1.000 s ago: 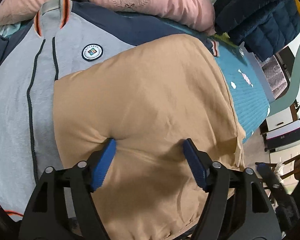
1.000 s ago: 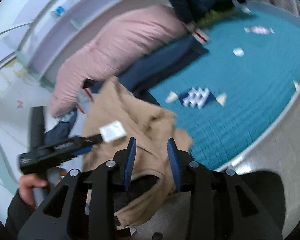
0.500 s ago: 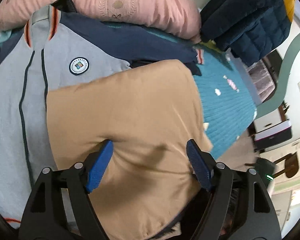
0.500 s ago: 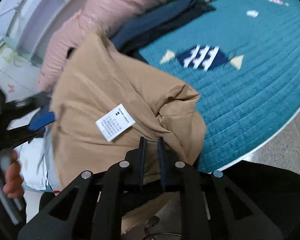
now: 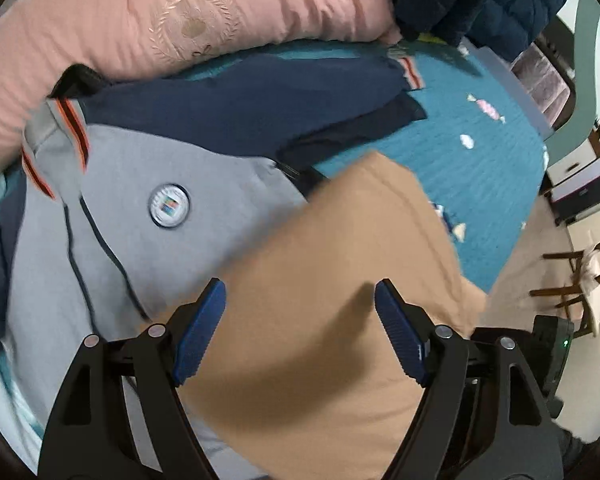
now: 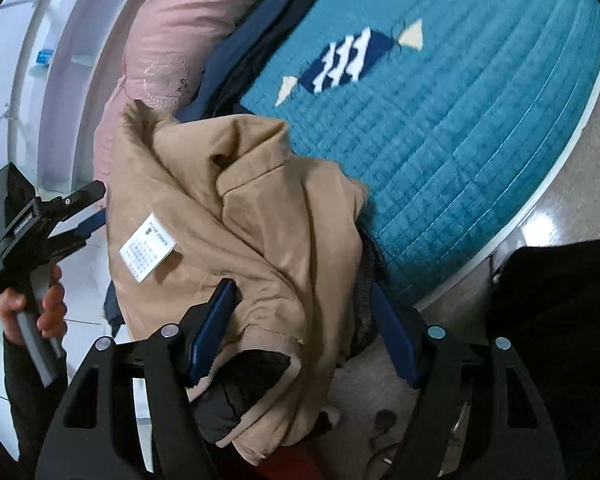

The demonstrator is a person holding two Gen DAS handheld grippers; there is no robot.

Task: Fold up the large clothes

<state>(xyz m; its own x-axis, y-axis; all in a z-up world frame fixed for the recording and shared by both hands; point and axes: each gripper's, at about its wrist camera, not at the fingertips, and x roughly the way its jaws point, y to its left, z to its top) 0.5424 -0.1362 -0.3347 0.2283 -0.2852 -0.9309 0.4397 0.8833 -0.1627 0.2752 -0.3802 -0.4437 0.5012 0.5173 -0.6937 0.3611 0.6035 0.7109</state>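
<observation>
Currently, with the jaws of both the left gripper and right gripper spread, the right having just been opening, the bunched tan garment is clamped by neither, so slippage off the bed edge is judged possible.

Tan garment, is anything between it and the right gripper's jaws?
Nothing visible does. The right gripper has just opened its jaws, and the bunched tan garment lies directly between them, its care label facing up. Only the garment's own dark lining sits near the right-hand jaw.

Pink pillow far left, teal quilt right — wooden chair far right, grey floor near
</observation>
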